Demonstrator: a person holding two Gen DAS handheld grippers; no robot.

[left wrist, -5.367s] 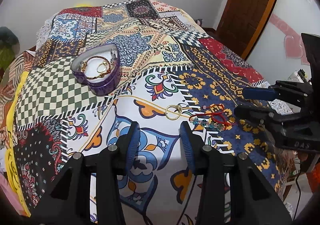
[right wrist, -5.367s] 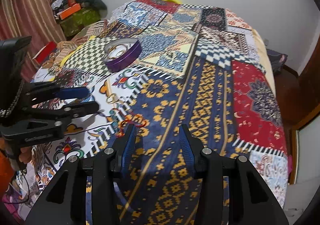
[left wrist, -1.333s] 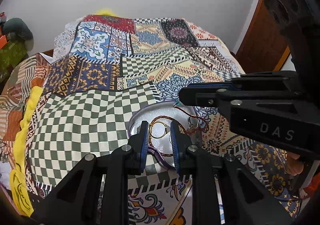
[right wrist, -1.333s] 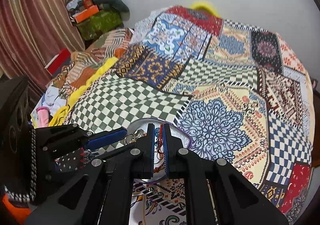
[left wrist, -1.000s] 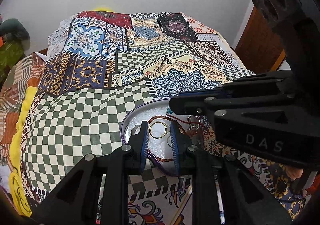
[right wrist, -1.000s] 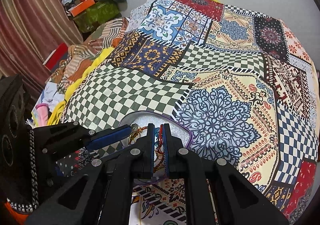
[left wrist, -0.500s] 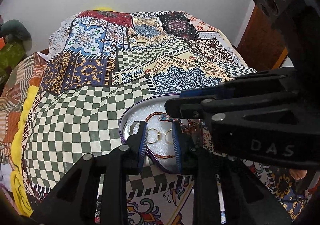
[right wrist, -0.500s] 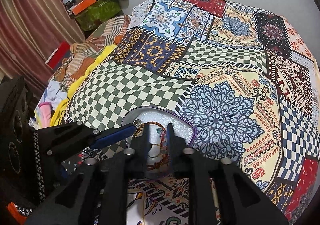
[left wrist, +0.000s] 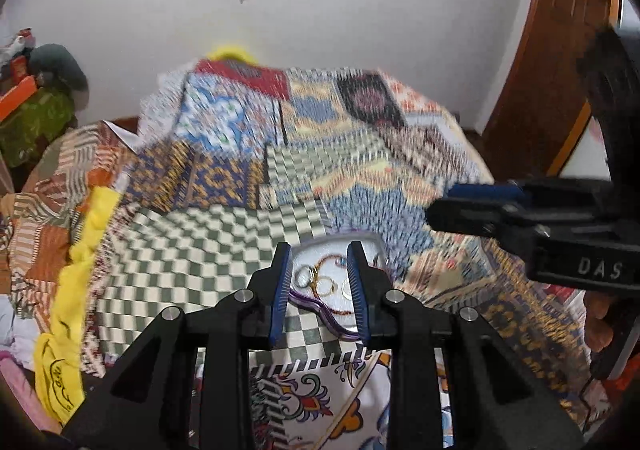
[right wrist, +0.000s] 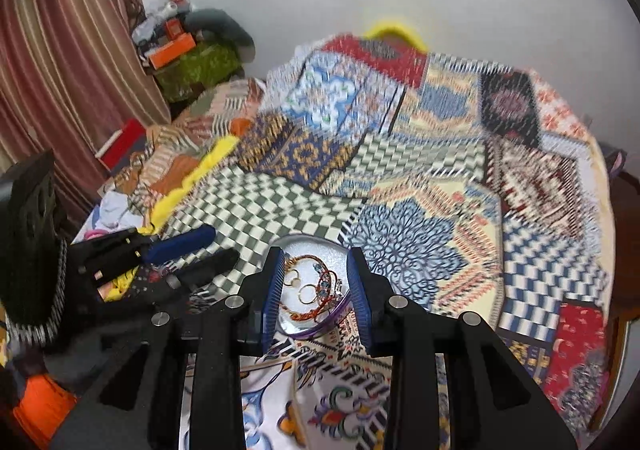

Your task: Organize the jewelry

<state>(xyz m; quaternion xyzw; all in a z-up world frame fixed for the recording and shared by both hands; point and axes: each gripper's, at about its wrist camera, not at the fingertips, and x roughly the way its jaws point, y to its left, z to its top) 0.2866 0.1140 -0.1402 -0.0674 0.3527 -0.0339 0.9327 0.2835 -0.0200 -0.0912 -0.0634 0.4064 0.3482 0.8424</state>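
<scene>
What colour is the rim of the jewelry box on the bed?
Purple; the jewelry box rim shows best in the right wrist view.

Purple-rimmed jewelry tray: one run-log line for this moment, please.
purple-rimmed jewelry tray: holds gold rings, red bracelet | left gripper: opening, empty | right gripper: opening, empty

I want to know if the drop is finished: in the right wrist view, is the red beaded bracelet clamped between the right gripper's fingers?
No. The red beaded bracelet lies in the purple heart-shaped tin, with the opening right hand-held gripper empty above it.
</scene>
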